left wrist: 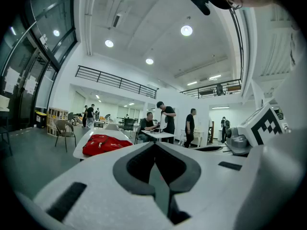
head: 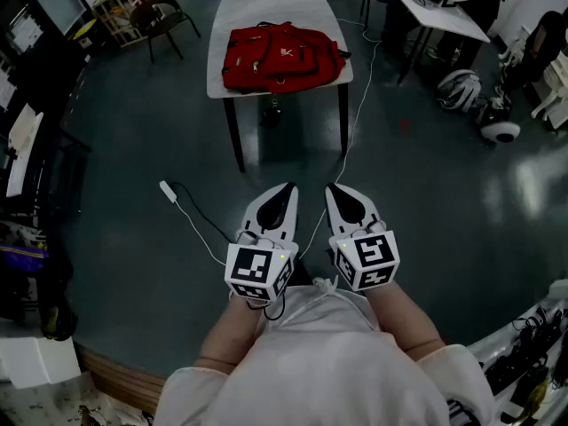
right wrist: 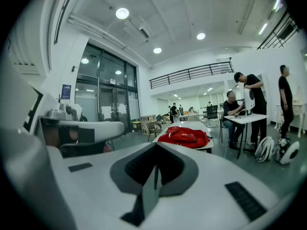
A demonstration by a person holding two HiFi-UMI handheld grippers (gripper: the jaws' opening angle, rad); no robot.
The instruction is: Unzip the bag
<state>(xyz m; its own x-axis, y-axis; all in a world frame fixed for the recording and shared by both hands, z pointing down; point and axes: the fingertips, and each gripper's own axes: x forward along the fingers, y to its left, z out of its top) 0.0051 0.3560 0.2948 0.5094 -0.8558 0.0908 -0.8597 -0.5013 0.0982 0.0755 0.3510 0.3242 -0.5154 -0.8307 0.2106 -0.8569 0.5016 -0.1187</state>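
A red backpack lies flat on a white table well ahead of me across the floor. It also shows as the red backpack in the left gripper view and the red backpack in the right gripper view. My left gripper and right gripper are held side by side close to my body, far short of the table. Both point roughly level toward the bag. Each has its jaws together with nothing between them.
A white cable with a plug trails over the dark floor between me and the table. A chair stands left of the table. People sit and stand at a desk to the right, with helmets and gear on the floor.
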